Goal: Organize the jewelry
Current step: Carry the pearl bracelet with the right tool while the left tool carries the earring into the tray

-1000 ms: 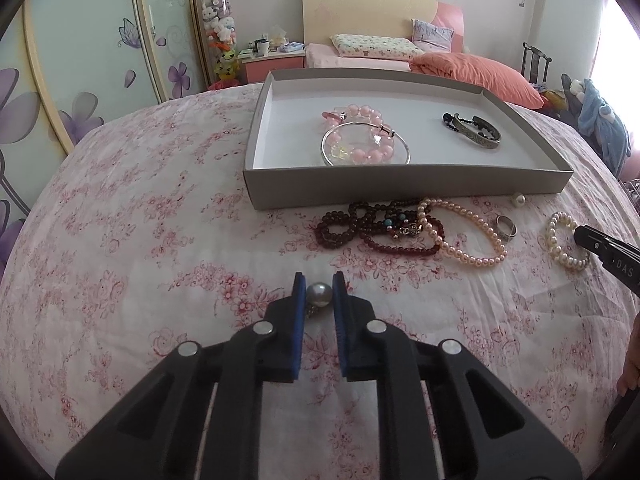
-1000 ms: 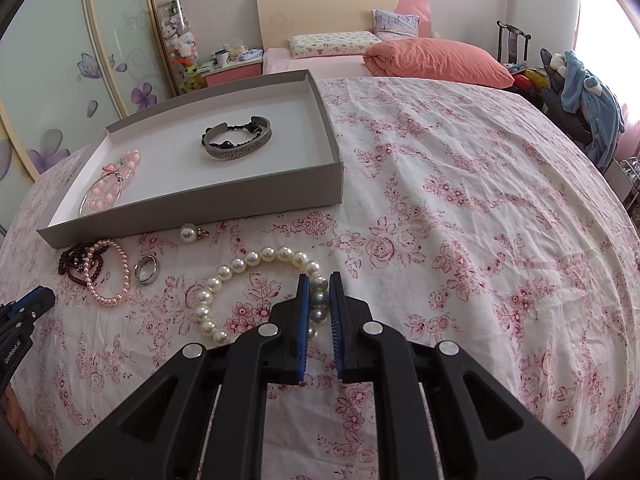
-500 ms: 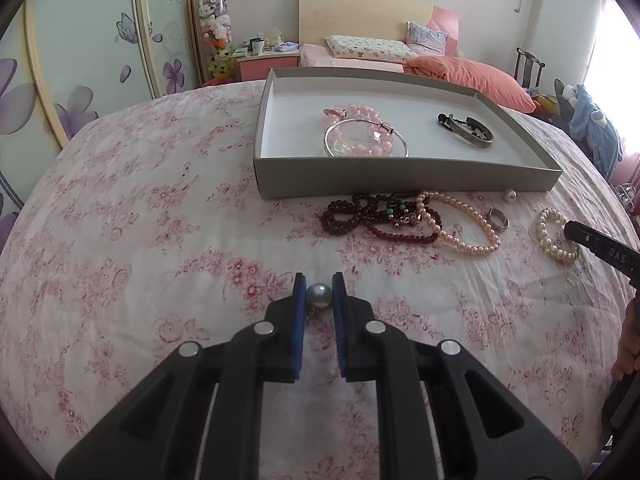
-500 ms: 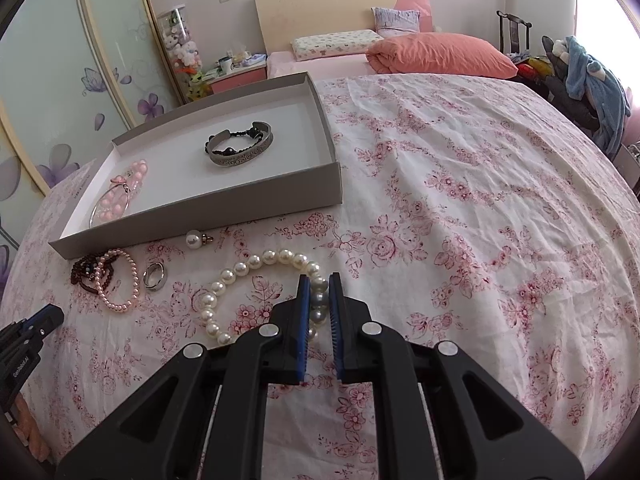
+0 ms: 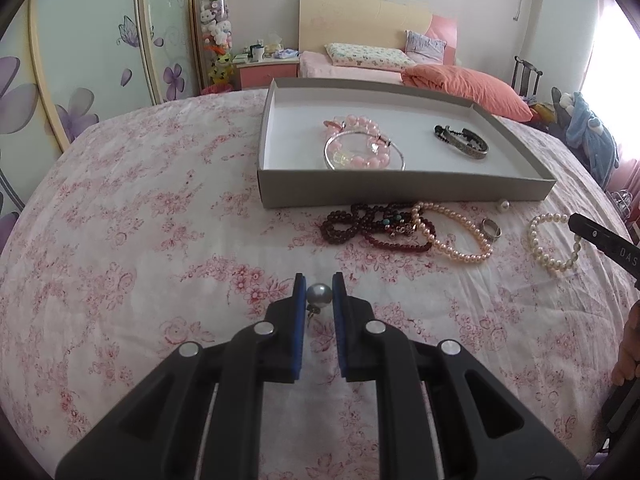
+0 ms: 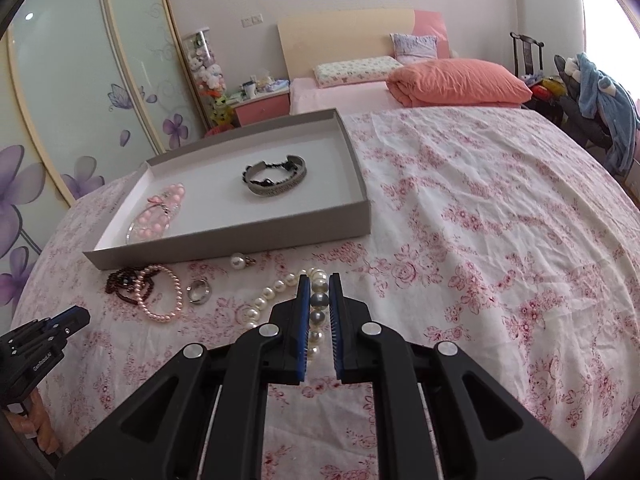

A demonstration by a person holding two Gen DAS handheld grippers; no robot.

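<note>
My left gripper is shut on a grey pearl earring above the floral bedspread. My right gripper is shut on a white pearl bracelet, which also shows in the left wrist view. A grey tray holds a pink bead bracelet, a silver bangle and a dark cuff. In front of the tray lie dark red beads, a pink pearl strand, a silver ring and a loose white pearl earring.
The floral bedspread stretches to the right of the tray. A second bed with an orange pillow stands behind. Sliding wardrobe doors are on the left. A chair with clothes is at the far right.
Both grippers have lifted and pulled back a little while holding their pieces; the tray and loose jewelry look farther away. The white pearl bracelet hangs from the right fingers.
</note>
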